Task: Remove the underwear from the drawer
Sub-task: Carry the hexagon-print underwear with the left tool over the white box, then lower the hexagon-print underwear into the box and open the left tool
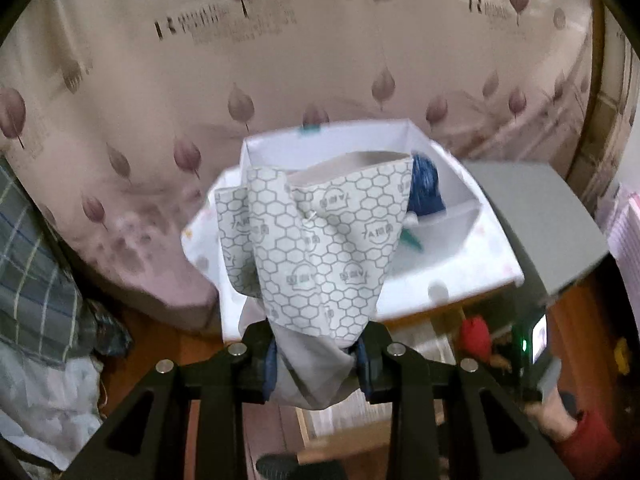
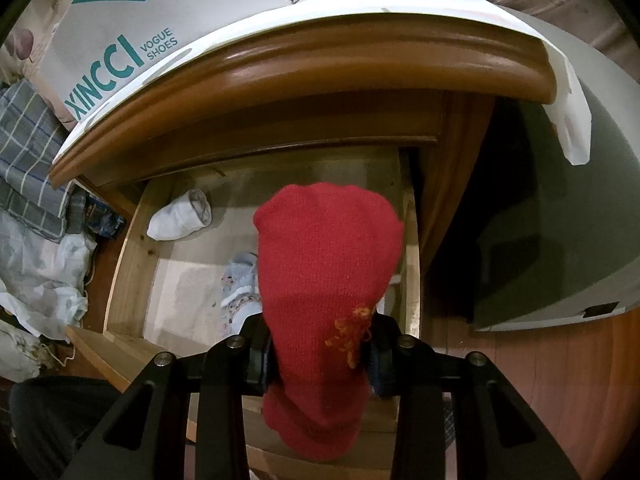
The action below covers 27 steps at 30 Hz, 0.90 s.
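My left gripper (image 1: 316, 360) is shut on a white garment with a grey honeycomb print (image 1: 320, 248), held up above a white shoebox (image 1: 452, 184). A blue item (image 1: 426, 188) lies in the box. My right gripper (image 2: 320, 356) is shut on a red knitted garment with an orange yarn motif (image 2: 324, 264), held over the open wooden drawer (image 2: 132, 264). In the drawer lie a white rolled garment (image 2: 180, 216) and a pale blue floral garment (image 2: 238, 288), partly hidden behind the red one. The red garment also shows small in the left wrist view (image 1: 476, 334).
The nightstand's brown top edge (image 2: 320, 64) overhangs the drawer, with the shoebox (image 2: 120, 12) on a white cover. A leaf-print mattress (image 1: 200, 80) stands behind. A grey box (image 2: 560, 220) is right, plaid cloth (image 2: 28, 152) and bags left.
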Each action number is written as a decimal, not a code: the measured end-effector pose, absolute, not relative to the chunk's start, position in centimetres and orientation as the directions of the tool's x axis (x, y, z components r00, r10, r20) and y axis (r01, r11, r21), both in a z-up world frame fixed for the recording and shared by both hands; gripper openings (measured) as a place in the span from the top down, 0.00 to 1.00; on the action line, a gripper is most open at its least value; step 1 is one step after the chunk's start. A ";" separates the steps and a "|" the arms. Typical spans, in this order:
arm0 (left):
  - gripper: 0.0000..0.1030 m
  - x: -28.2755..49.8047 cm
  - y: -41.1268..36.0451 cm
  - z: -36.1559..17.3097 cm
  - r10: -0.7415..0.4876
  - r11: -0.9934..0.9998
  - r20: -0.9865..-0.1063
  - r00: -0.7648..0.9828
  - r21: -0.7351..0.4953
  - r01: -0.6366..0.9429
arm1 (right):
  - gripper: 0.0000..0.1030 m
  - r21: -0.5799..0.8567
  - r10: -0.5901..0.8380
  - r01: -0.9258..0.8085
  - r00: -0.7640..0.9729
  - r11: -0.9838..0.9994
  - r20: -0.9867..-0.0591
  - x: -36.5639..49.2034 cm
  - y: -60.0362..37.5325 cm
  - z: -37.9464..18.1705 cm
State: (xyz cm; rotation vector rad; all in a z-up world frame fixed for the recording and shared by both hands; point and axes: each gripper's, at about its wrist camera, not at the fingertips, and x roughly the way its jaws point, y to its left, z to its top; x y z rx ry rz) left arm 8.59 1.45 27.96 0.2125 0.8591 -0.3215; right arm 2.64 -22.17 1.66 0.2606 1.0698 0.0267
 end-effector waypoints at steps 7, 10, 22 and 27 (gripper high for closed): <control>0.70 11.6 0.3 30.4 -0.178 0.938 -0.726 0.664 0.080 0.338 | 0.68 0.234 0.159 0.098 0.486 0.967 -0.860 2.6 -22.0 1.8; 0.70 13.3 -0.5 30.8 -0.165 0.938 -0.714 0.680 0.099 0.331 | 0.68 0.238 0.162 0.097 0.487 0.967 -0.858 2.5 -22.0 1.9; 0.70 21.2 -2.7 26.1 -0.142 0.944 -0.762 0.632 0.087 0.317 | 0.68 0.250 0.170 0.105 0.485 0.963 -0.858 2.5 -22.0 1.8; 0.70 22.8 -3.4 23.9 -0.160 0.937 -0.781 0.604 0.072 0.342 | 0.68 0.255 0.174 0.108 0.482 0.961 -0.859 2.6 -22.0 1.7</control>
